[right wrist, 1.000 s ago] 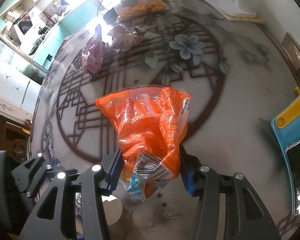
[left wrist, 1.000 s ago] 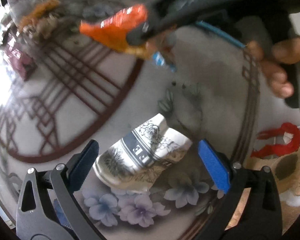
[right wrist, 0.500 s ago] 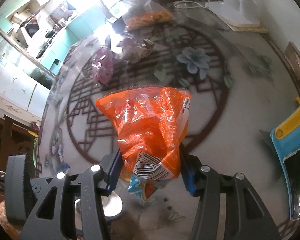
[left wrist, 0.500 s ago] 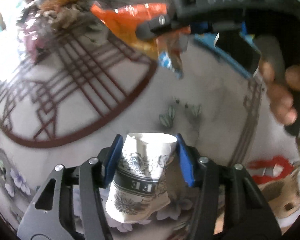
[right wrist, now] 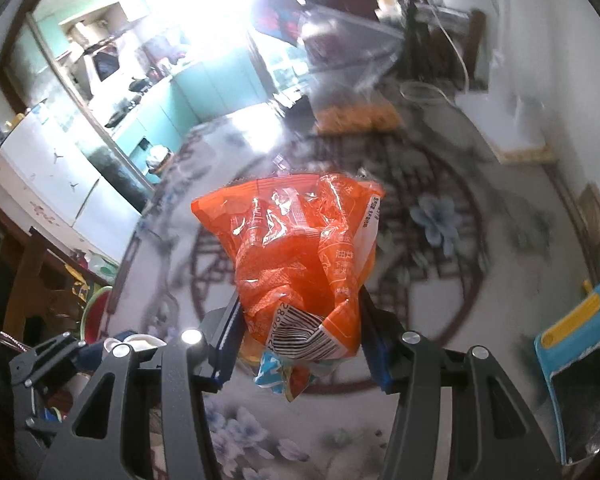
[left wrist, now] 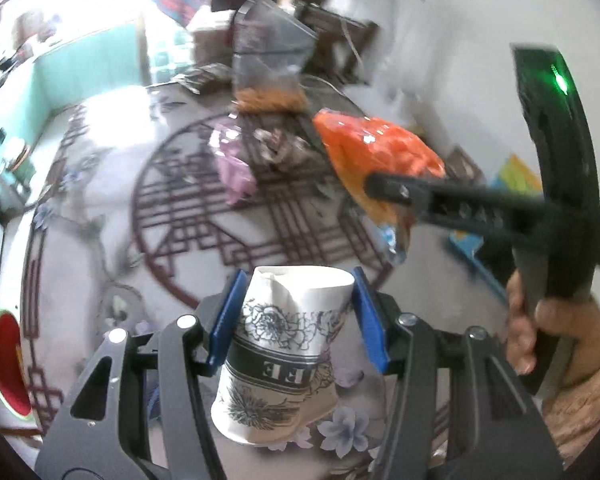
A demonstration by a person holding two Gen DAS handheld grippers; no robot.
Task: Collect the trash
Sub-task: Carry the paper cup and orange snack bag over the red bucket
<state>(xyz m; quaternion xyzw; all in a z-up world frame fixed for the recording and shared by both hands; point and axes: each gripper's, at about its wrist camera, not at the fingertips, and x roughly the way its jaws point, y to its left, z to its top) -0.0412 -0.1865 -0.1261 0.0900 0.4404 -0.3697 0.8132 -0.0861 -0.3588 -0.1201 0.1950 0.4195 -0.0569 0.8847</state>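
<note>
Trash above the table [left wrist: 100, 216]: one dented white paper cup [left wrist: 284, 344] with black floral print, clamped in the left gripper [left wrist: 296, 320]; one crumpled orange wrapper [right wrist: 300, 256] with a barcode, clamped in the right gripper [right wrist: 300, 336]. Two grippers, one item each.

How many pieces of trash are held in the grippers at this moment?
2. A crushed paper cup is clamped in the left gripper; an orange snack wrapper is clamped in the right gripper. Smaller wrappers bunched under the orange one may be separate pieces.
</note>
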